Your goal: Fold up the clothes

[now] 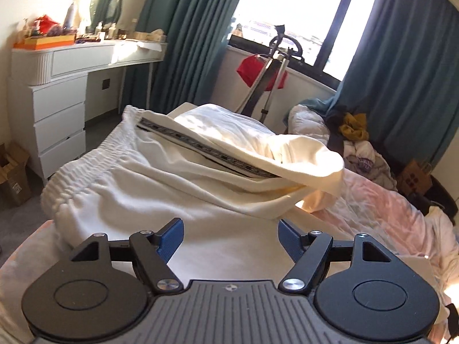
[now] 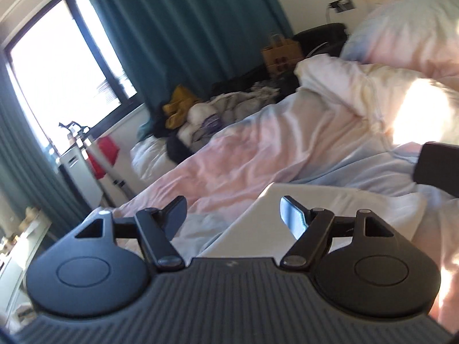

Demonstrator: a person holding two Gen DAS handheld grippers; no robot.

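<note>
Lying across the near end of the bed (image 1: 387, 209), the white trousers (image 1: 149, 177) show a gathered elastic waistband at the left and a dark patterned stripe (image 1: 206, 149) running along the leg, with the far leg part folded over and puffed up. The left gripper (image 1: 231, 236) hangs just above the cloth nearest the camera, its blue-padded jaws spread wide with nothing between them. The right gripper (image 2: 233, 215) is likewise spread and empty, hanging over a flat white edge of fabric (image 2: 258, 209) on the bedding; that view is blurred.

The bed is covered by a rumpled pale pink and light blue duvet (image 2: 258, 154), sunlit in patches, with a pillow (image 2: 407, 28) at its head. A heap of mixed clothes (image 2: 200, 114), including a mustard-yellow piece, sits on the far side near the teal curtains (image 1: 186, 28) that frame a bright dark-framed window (image 1: 301, 8). A garment steamer stand (image 1: 275, 66) with something red hanging on it stands below the sill. A white dressing table (image 1: 63, 86) with drawers and a cluttered top fills the left wall, a cardboard box (image 1: 14, 177) beside it on the grey floor.
</note>
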